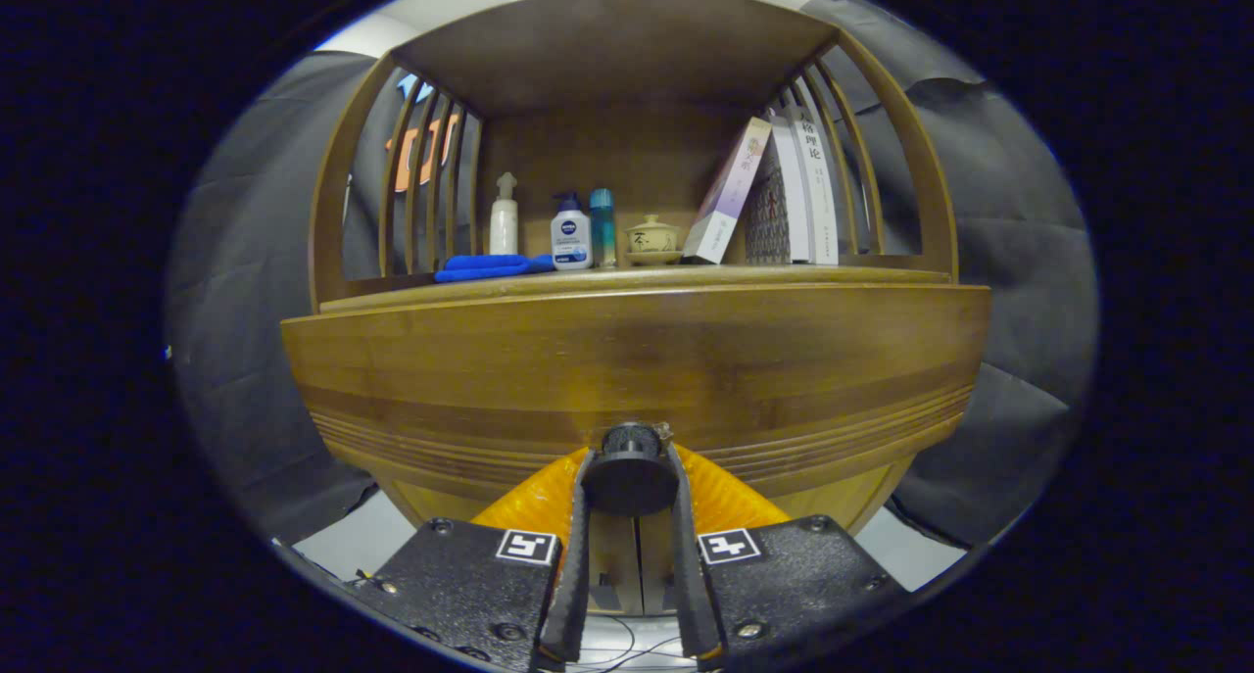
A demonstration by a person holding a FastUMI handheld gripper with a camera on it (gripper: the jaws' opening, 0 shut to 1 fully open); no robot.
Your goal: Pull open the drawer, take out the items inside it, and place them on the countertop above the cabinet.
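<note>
Drawer (637,360) knob (629,472) clamped between the gripper (632,477) fingers.
On the countertop (637,276) at 12 o'clock: blue cloth (490,266), bottles (570,232), lidded cup (653,237), leaning books (774,198).

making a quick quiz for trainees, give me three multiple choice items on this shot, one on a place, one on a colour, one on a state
1. Where is the drawer knob?
A. between the gripper fingers
B. beside the books
C. on the countertop

2. What colour is the cloth on the countertop?
A. red
B. blue
C. white

3. How do the books stand?
A. flat in a stack
B. leaning to one side
C. open, face down

Key: 1 A, both fingers flank the knob and press its sides. 2 B, the folded cloth left of the bottles is blue. 3 B, the books tilt against each other at the shelf's right end.
</note>
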